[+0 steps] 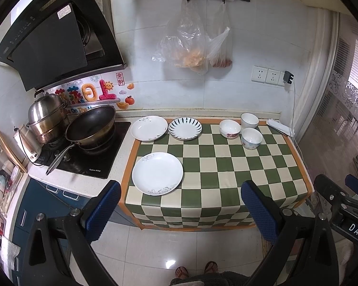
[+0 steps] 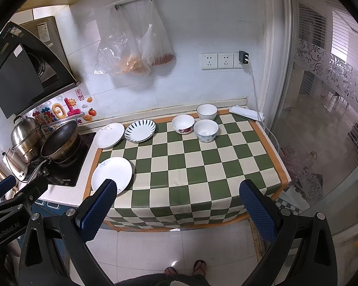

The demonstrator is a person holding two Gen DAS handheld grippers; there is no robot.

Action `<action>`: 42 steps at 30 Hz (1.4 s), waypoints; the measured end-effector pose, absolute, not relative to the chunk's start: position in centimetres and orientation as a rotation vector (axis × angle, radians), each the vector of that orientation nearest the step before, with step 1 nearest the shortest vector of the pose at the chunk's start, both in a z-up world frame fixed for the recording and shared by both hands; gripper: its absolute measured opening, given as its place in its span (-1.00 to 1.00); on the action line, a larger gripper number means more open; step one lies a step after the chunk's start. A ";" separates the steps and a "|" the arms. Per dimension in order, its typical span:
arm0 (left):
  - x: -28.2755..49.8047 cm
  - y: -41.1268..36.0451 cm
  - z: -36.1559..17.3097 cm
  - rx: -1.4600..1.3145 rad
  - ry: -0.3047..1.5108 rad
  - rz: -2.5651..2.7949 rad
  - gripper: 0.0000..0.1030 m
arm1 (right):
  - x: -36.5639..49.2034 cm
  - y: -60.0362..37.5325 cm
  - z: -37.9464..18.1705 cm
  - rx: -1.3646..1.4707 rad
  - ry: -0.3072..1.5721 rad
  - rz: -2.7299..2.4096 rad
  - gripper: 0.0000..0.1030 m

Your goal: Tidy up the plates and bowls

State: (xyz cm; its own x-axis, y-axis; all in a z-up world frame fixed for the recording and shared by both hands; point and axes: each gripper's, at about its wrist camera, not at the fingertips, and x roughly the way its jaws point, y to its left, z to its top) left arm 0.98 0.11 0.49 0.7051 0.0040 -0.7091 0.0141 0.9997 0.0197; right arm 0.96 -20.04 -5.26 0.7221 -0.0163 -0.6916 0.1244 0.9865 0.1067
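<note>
Three plates lie on the green-and-cream checked cloth [image 1: 226, 166]: a white plate [image 1: 157, 173] [image 2: 112, 175] near the front left, a second white plate [image 1: 149, 128] [image 2: 109, 135] at the back left, and a blue-striped plate [image 1: 185, 128] [image 2: 140, 130] beside it. Three bowls cluster at the back right: a flower-patterned bowl [image 1: 229, 129] [image 2: 183, 124], a plain white bowl [image 1: 249, 120] [image 2: 207, 111] and a spotted bowl [image 1: 251, 138] [image 2: 205, 130]. My left gripper [image 1: 181, 208] and right gripper [image 2: 176, 206] hang open over the floor in front of the counter, holding nothing.
A wok [image 1: 90, 124] and a steel steamer pot [image 1: 47, 116] sit on the black hob [image 1: 93, 159] at the left. Plastic bags [image 1: 191, 45] hang on the wall. Folded white paper [image 1: 280, 126] lies at the back right. A person's sandalled feet [image 1: 195, 270] stand below.
</note>
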 end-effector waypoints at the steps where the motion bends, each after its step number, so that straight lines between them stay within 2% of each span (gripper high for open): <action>1: 1.0 0.1 0.5 0.025 0.789 -0.006 1.00 | 1.0 -20.0 -5.3 0.151 0.762 -0.077 1.00; 37: 2.1 0.4 0.3 0.023 0.785 -0.002 1.00 | 1.8 -19.1 -6.0 0.151 0.773 -0.078 1.00; 42: 3.0 1.9 -1.1 0.021 0.784 -0.003 1.00 | 2.5 -18.1 -5.9 0.146 0.775 -0.078 1.00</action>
State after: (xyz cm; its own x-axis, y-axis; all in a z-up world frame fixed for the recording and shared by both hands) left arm 2.97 1.87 -1.14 0.7079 0.0051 -0.7063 0.0104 0.9998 0.0176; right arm 2.51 -18.12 -5.91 0.7125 -0.0165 -0.7015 0.1237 0.9870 0.1025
